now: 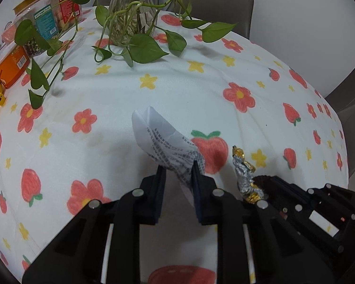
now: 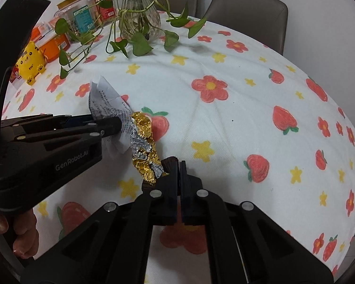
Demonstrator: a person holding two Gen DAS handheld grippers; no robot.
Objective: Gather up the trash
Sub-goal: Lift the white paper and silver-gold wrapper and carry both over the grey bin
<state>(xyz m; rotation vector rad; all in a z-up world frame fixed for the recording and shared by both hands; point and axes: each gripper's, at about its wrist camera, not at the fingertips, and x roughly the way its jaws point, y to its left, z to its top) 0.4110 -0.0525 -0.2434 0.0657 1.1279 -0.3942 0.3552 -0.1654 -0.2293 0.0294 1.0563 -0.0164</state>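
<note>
A crumpled printed paper (image 1: 163, 139) is pinched between the fingers of my left gripper (image 1: 177, 168), which is shut on it and holds it above the flowered tablecloth (image 1: 177, 90). The same paper shows in the right wrist view (image 2: 108, 105). My right gripper (image 2: 179, 165) is shut on a gold and silver foil wrapper (image 2: 144, 142) with a brown pleated paper cup (image 2: 168, 163) at its base. The wrapper also shows in the left wrist view (image 1: 245, 175), just right of the paper. The two grippers are close side by side.
A glass vase (image 1: 130, 11) with trailing green vines stands at the back of the table. Jars and boxes (image 1: 47, 21) and a yellow toy (image 2: 32, 61) sit at the back left. Grey chairs (image 2: 246, 11) stand behind the table.
</note>
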